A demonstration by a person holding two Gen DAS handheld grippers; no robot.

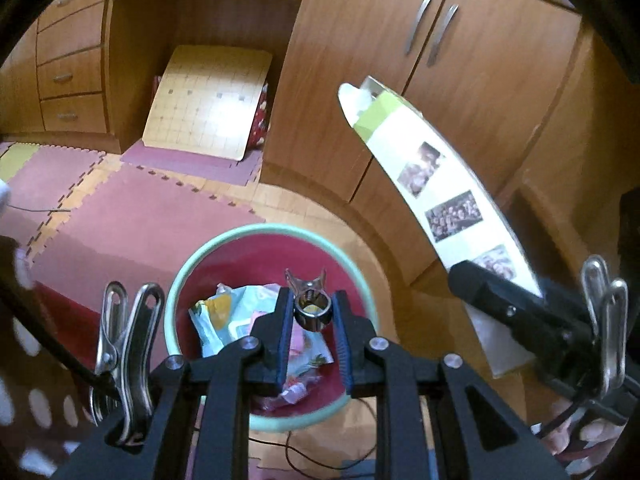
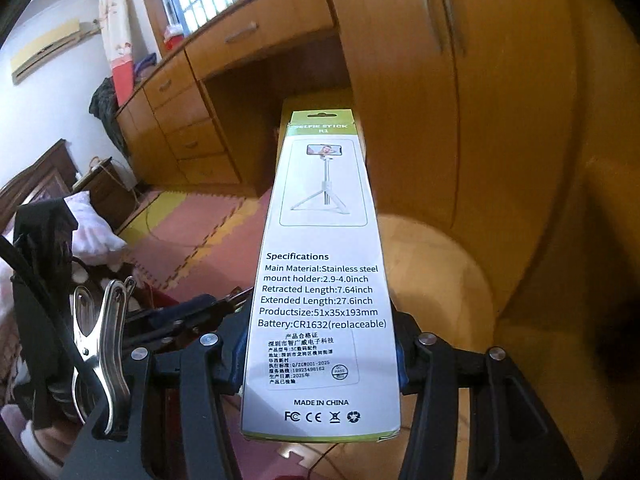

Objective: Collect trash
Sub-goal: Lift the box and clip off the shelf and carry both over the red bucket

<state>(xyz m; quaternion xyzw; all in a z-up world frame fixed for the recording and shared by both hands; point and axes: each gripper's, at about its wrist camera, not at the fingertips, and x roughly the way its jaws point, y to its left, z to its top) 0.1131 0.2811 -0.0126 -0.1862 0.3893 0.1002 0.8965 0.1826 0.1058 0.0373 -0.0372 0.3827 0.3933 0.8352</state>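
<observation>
The wooden cabinet with its two metal handles fills the back of the room, joined to a built-in desk with a stack of drawers. Under the desk, in the knee space, a pale gridded board leans against the back. The floor is covered in pink and yellow interlocking foam mats.

At the mat's near edge stands a bin, red inside with a mint-green rim, already holding crumpled wrappers.

The right gripper is clamped about halfway closed on a long white and green selfie stick box, gripping it near its bottom end, so that the box sticks out forward, up and away from the jaws. In the left wrist view the box is held in the air to the right of the bin, not over it.

The left gripper, nearly shut, pinches a small shiny metal ring-shaped piece directly above the bin's opening.
</observation>
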